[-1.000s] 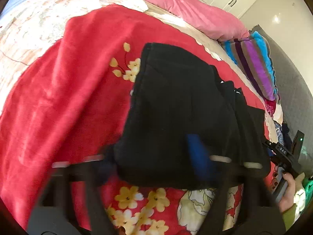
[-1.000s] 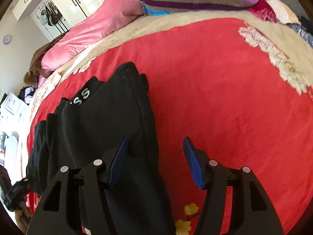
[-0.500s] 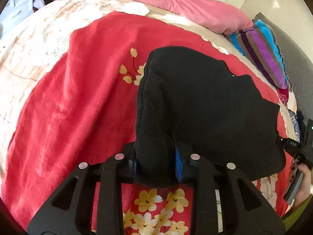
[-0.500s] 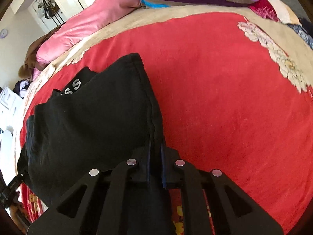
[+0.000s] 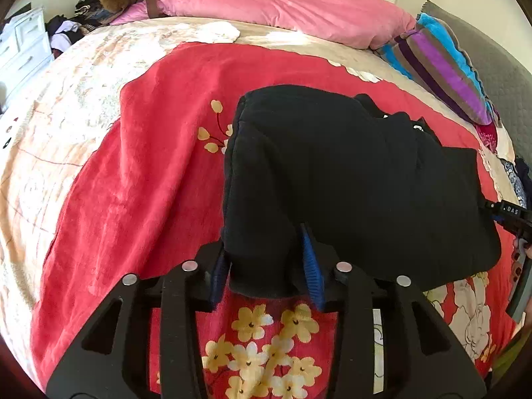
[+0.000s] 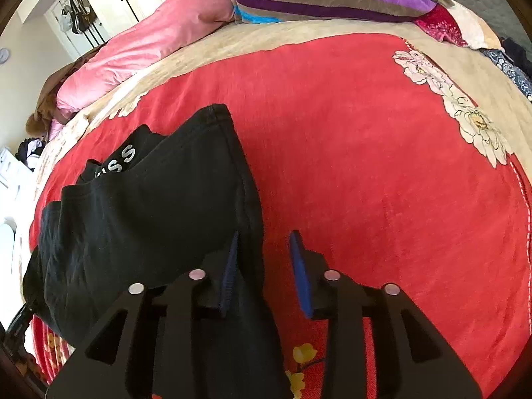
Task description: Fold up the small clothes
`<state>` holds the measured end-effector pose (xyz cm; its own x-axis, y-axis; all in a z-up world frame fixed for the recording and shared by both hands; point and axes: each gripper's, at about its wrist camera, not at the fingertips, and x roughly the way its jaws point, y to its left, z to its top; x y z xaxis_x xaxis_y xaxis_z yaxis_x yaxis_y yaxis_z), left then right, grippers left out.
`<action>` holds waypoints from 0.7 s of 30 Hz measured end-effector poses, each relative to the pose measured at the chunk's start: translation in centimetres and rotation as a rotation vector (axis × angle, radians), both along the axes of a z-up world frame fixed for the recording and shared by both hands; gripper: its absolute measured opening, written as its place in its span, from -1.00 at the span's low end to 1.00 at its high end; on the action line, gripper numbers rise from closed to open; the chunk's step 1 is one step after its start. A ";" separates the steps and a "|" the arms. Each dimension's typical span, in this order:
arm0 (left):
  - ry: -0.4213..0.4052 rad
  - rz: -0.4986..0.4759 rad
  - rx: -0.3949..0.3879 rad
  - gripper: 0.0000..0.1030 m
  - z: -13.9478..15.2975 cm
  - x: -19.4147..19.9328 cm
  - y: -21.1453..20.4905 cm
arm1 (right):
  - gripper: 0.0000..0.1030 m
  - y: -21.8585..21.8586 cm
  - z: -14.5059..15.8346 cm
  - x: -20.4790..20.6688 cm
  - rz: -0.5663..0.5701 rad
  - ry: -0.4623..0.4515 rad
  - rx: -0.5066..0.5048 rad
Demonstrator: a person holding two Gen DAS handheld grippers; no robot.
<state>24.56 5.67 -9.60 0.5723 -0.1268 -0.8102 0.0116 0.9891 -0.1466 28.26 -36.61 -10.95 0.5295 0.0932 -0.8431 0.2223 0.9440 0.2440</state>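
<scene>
A black garment [image 5: 349, 179] lies folded on the red floral blanket [image 5: 139, 173]. My left gripper [image 5: 262, 266] has its blue pads parted, with the garment's near corner still lying between them. In the right wrist view the same garment [image 6: 143, 212] shows white letters near its far edge. My right gripper [image 6: 266, 269] is open too, its pads apart with the garment's right edge between them over the red blanket [image 6: 382, 166].
A pink bolster [image 5: 282, 10] and a striped pillow [image 5: 442, 63] lie along the bed's far side. White drawers [image 5: 20, 46] with piled clothes stand at the left. The other gripper [image 5: 512, 219] shows at the right edge.
Both grippers closed on the garment's near edge half a second ago and have now opened, letting the cloth rest on the blanket. The garment lies flatter and more spread.
</scene>
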 end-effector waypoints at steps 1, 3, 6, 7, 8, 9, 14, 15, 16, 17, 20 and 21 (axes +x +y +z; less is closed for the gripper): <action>-0.001 -0.001 0.003 -0.36 0.1 0.0 0.0 | -0.33 -0.1 0.1 -0.1 -0.005 -0.004 0.002; -0.003 -0.003 0.006 -0.33 0.3 -0.1 -0.1 | -0.19 -0.4 0.4 -0.2 -0.017 -0.015 0.012; -0.007 -0.008 0.010 -0.27 0.7 -0.4 -0.2 | -0.06 -0.7 0.9 -0.5 -0.028 -0.036 0.025; -0.009 -0.011 0.013 -0.27 0.8 -0.4 -0.3 | -0.04 -0.7 1.1 -0.6 -0.030 -0.042 0.029; -0.012 -0.012 0.018 -0.26 0.9 -0.5 -0.4 | 0.03 -0.7 1.3 -0.6 -0.034 -0.051 0.033; -0.013 -0.013 0.021 -0.25 1.1 -0.6 -0.4 | 0.07 -0.6 1.5 -0.7 -0.037 -0.060 0.038; -0.030 -0.013 0.033 -0.11 1.9 -1.2 -0.3 | 0.34 -0.3 3.0 -1.2 -0.037 -0.109 0.045; -0.035 -0.012 0.035 -0.09 2.1 -1.4 -0.2 | 0.42 -0.2 3.3 -1.2 -0.039 -0.118 0.042; -0.040 -0.012 0.037 -0.08 2.3 -1.5 -0.2 | 0.46 -0.2 3.8 -1.4 -0.042 -0.135 0.036; -0.043 -0.011 0.037 -0.02 2.6 -1.7 -0.1 | 0.48 -0.2 4.2 -1.6 -0.045 -0.145 0.032; -0.054 -0.012 0.039 0.05 3.3 -2.0 -0.1 | 0.48 -0.3 5.0 -2.1 -0.055 -0.173 0.023; -0.059 -0.014 0.041 0.12 3.5 -2.1 -0.1 | 0.48 -0.4 5.3 -2.3 -0.058 -0.182 0.027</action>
